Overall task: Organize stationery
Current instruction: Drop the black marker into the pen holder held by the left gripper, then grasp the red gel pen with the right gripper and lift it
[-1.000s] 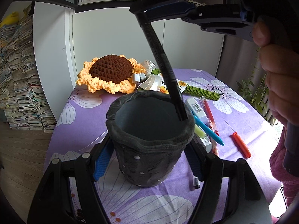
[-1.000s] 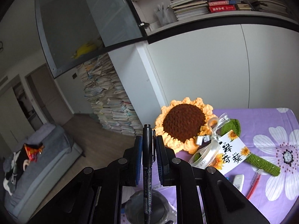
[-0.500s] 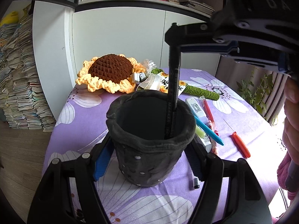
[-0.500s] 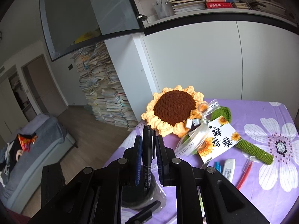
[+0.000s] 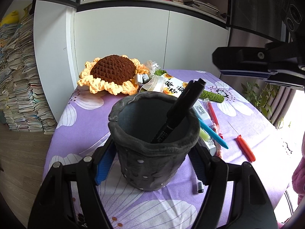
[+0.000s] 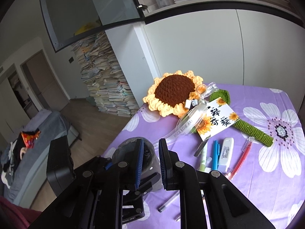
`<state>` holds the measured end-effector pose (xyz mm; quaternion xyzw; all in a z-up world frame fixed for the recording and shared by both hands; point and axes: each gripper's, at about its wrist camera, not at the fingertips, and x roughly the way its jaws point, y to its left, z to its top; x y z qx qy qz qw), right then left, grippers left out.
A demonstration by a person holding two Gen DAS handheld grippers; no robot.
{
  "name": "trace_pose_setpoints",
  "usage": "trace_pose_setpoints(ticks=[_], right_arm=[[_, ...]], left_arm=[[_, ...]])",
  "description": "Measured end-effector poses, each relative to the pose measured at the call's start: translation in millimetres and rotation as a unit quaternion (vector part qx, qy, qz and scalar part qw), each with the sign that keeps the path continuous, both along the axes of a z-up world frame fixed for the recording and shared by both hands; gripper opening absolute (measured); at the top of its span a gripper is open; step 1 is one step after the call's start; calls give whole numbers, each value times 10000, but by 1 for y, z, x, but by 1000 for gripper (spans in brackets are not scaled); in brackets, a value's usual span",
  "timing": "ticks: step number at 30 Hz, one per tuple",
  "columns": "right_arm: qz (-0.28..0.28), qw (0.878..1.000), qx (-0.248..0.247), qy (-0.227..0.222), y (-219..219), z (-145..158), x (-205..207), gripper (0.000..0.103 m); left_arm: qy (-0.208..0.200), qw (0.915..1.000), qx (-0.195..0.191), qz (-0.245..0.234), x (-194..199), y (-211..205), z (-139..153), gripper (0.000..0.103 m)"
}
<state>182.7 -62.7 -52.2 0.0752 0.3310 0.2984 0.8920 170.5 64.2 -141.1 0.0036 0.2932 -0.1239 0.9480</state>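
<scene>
A dark grey pen holder [image 5: 152,143] stands on the purple flowered tablecloth [image 5: 85,122], and my left gripper [image 5: 152,152] is shut on its two sides. A black marker [image 5: 181,106] leans inside the holder, its cap over the far right rim, touching no gripper. My right gripper [image 5: 219,63] hangs up and to the right of the holder. In the right wrist view this gripper [image 6: 150,148] is open with nothing between its blue pads, and the holder [image 6: 124,147] shows below it. A blue pen [image 5: 211,133], a red pen [image 5: 246,148] and a white correction tape [image 6: 225,150] lie loose to the right.
A crochet sunflower [image 5: 114,72] with ribbon and a printed card [image 6: 217,122] lies at the table's far side. A clear pen [image 6: 169,202] lies near the front. White cabinets stand behind; stacked books [image 5: 21,87] fill the floor left of the table's edge.
The right gripper lowered the black marker into the holder and let it go. The marker now leans on the rim, and the right gripper has drawn away to the right.
</scene>
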Motion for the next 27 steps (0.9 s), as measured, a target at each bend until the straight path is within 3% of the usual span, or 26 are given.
trace_pose_setpoints(ticks=[5,11,16,27], right_arm=[[-751,9968,-250,81,-38,-1,7,19],[-1806,9699,-429,1577,-95,-53,56,19],[-1957,9565,-525,2098,-107,-85,79,19],[-2085,9432,-810,2457,-106,-98,137,19]], left_arm=[[9,10000,10,3,0,0,0,71],[16,10000,17,6,1,2,0,71],[17,10000,14,5,2,2,0,71],[18,10000,14,4,1,2,0,71]])
